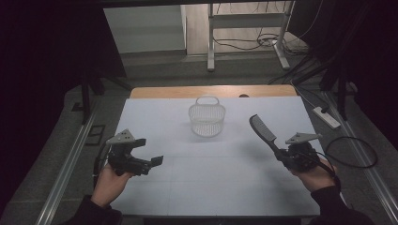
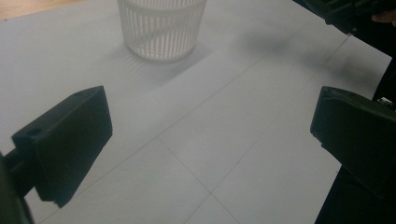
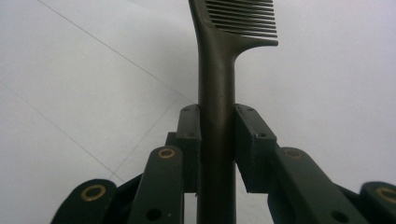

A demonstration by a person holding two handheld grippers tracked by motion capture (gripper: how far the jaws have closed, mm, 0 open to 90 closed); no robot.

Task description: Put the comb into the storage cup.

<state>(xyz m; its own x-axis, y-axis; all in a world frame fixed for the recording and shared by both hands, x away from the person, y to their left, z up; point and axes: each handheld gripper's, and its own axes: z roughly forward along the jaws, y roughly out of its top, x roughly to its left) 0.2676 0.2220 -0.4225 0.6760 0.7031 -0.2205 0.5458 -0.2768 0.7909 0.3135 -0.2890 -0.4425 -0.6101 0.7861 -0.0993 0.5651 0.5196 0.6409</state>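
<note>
White table sheet (image 1: 211, 159), dim room; comb held at right, basket at far centre.

Right gripper (image 1: 285, 155) is clamped narrow on the handle of a black comb (image 1: 261, 130), which is clear of the sheet with its toothed end slanting far-left toward the white slatted basket (image 1: 207, 118). Basket stands upright on the sheet, well apart from both grippers. Left gripper (image 1: 151, 151) hovers at near left, jaws spread wide with nothing between them.

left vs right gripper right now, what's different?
The left gripper has its jaws wide apart with nothing between them; the right gripper is shut on the black comb by its handle. The left points toward the white basket; the right angles the comb up and away. Both are hand-held above the table.
</note>
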